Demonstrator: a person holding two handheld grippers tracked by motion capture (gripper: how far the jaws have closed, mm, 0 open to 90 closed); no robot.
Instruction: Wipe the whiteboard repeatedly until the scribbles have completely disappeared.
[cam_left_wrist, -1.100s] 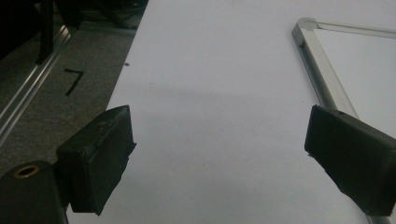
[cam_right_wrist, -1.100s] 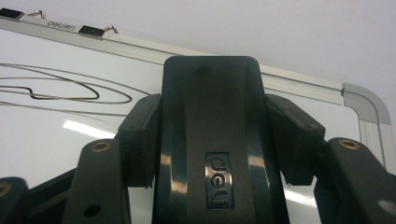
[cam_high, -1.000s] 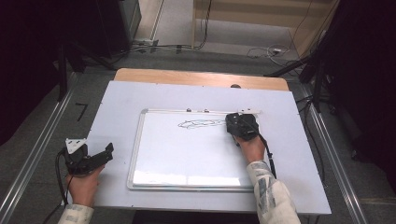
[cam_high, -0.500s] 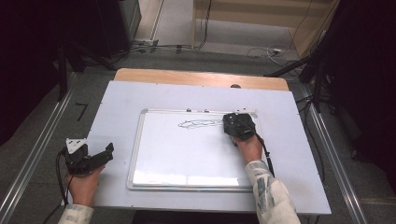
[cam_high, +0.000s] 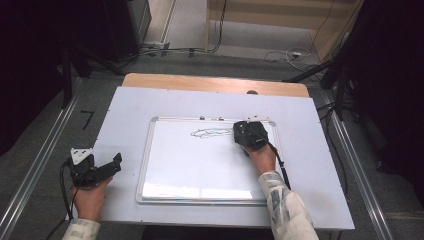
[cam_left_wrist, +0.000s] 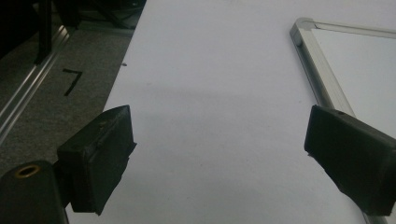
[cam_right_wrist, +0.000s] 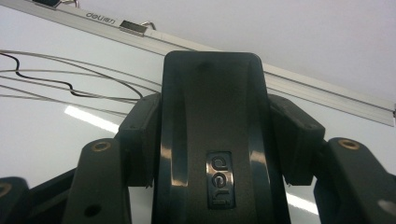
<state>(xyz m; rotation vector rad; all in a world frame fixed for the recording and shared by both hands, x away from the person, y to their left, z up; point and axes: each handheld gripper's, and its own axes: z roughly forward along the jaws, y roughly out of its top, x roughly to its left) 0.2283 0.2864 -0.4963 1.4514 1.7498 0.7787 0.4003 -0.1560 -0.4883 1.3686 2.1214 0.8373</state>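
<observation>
High view: the right gripper is clamped on a black eraser that sits on the whiteboard, close to its top right corner and at the right end of the drawn marks. The left gripper rests on the tabletop off the whiteboard's left edge, jaws apart and empty. Wiping looks to be the step in hand; the marks lie mostly intact.

Left gripper view: both pads stand wide apart over bare tabletop, the whiteboard frame running past the right-hand one.

Right gripper view: the two jaws press the eraser from either side; the marks lie to its left, the frame's clips just above.

Next, I judge, the eraser must stay flat on the surface and sweep left along the marks.

Against the frame a second ago, the eraser has crept slightly left toward the marks; the left gripper lies where it did.
</observation>
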